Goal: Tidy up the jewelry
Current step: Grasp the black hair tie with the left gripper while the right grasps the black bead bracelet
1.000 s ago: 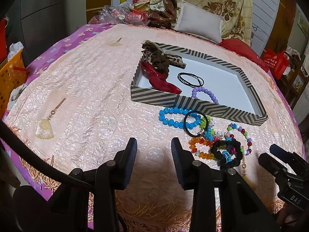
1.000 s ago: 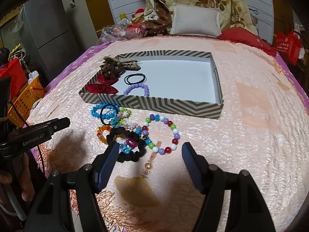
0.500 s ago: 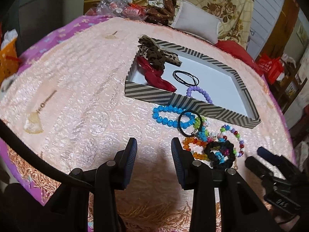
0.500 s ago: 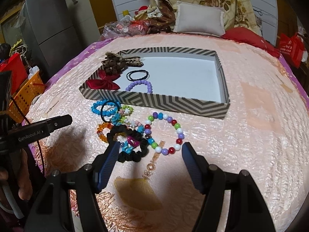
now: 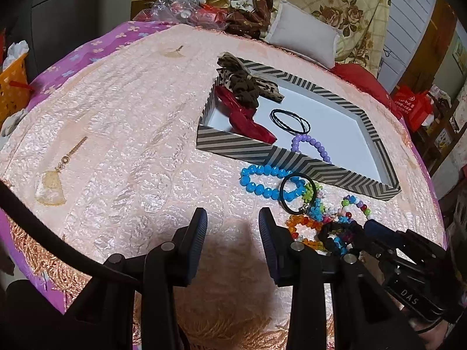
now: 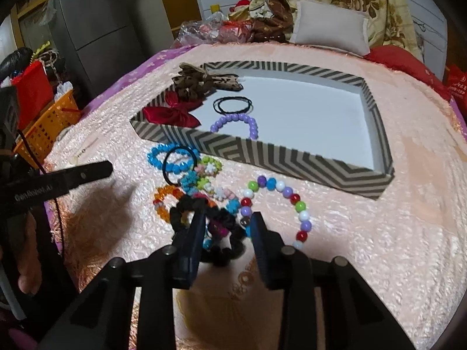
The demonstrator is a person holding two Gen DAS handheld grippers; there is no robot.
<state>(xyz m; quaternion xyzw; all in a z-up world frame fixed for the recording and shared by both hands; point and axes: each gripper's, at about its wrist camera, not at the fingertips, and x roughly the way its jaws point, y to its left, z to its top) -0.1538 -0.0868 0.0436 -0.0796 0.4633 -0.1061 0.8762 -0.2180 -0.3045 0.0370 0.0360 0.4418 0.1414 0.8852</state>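
Two grippers in play, and the right gripper (image 6: pixel 226 229) has made the big move: a second ago its jaws stood wide and hung back from the heap, now they have narrowed and dropped in around the black scrunchie (image 6: pixel 221 227) at lower centre of the right wrist view. The fingers flank it on both sides, though whether they have bitten yet I cannot tell (the fabric bulges between them, so call it closing, not clamped). In my judgement that makes the scrunchie the next piece bound for the striped box (image 6: pixel 376 134).

The left gripper (image 5: pixel 232 227) hovers low over bare bedspread (image 5: pixel 122 122) at bottom centre of its own view, jaws apart, holding nothing, having edged a little nearer the pile.

Four items already lie in the box's left half: leopard bow (image 6: pixel 201 83), red bow (image 6: pixel 175 113), thin black hair ties (image 6: pixel 232 105) and purple bead bracelet (image 6: pixel 236 122). Its white floor to the right is bare, plenty of landing room.

Watch the tangle! The scrunchie touches the orange bracelet (image 6: pixel 163 201) and sits just beside the multicoloured bead bracelet (image 6: pixel 280 204), with the blue bracelet (image 6: pixel 169 157) and black ring (image 6: pixel 179 163) above it near the box's front wall. A lift could drag neighbours along, and that wall must be cleared on the way.
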